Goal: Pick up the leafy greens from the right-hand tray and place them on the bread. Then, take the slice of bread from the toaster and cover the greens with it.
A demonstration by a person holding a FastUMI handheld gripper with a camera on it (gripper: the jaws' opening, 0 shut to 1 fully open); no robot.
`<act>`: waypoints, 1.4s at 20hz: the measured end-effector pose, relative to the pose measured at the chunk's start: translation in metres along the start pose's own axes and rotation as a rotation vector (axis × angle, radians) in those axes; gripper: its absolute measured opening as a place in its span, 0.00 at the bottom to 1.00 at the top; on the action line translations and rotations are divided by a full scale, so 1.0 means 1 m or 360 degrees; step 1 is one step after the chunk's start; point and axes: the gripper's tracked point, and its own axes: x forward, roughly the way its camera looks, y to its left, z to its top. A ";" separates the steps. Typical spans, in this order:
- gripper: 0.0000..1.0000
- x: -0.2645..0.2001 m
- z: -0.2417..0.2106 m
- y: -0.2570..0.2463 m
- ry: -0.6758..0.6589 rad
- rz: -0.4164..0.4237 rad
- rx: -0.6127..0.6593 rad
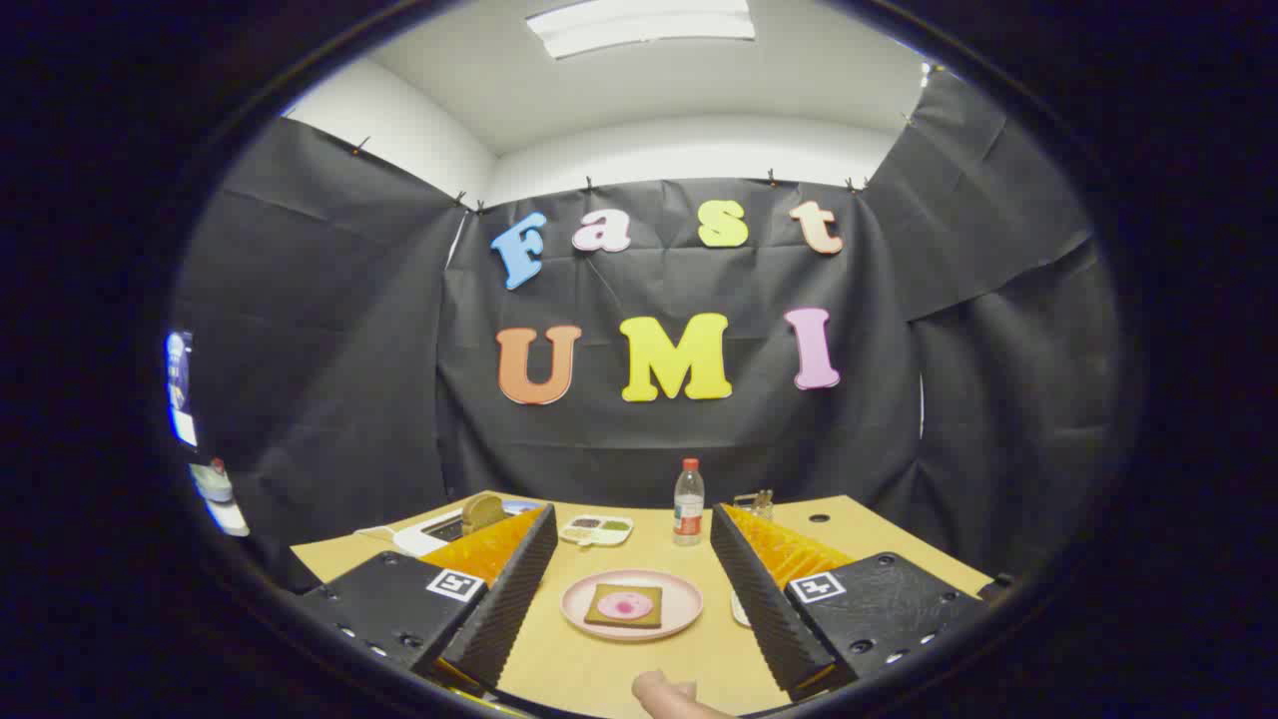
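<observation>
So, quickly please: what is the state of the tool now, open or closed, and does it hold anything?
Tool: open, fingers wide apart, holding nothing; the pink plate with bread lies on the table between them.

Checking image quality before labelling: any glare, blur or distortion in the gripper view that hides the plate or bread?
Gripper view: strong fisheye bend at the rim, table edge curves; ceiling light blown out; plate and bread evenly lit and sharp between the open gripper fingers; toaster and small tray small, detail soft; no glare on the table.
</observation>
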 end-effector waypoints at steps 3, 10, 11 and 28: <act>0.95 0.001 -0.007 -0.011 0.0034 -0.0174 -0.0043; 0.95 -0.002 -0.005 -0.003 0.0034 -0.0154 -0.0074; 0.95 -0.003 -0.006 -0.004 0.0037 -0.0155 -0.0074; 0.95 0.052 -0.019 -0.114 0.0199 -0.0353 -0.0086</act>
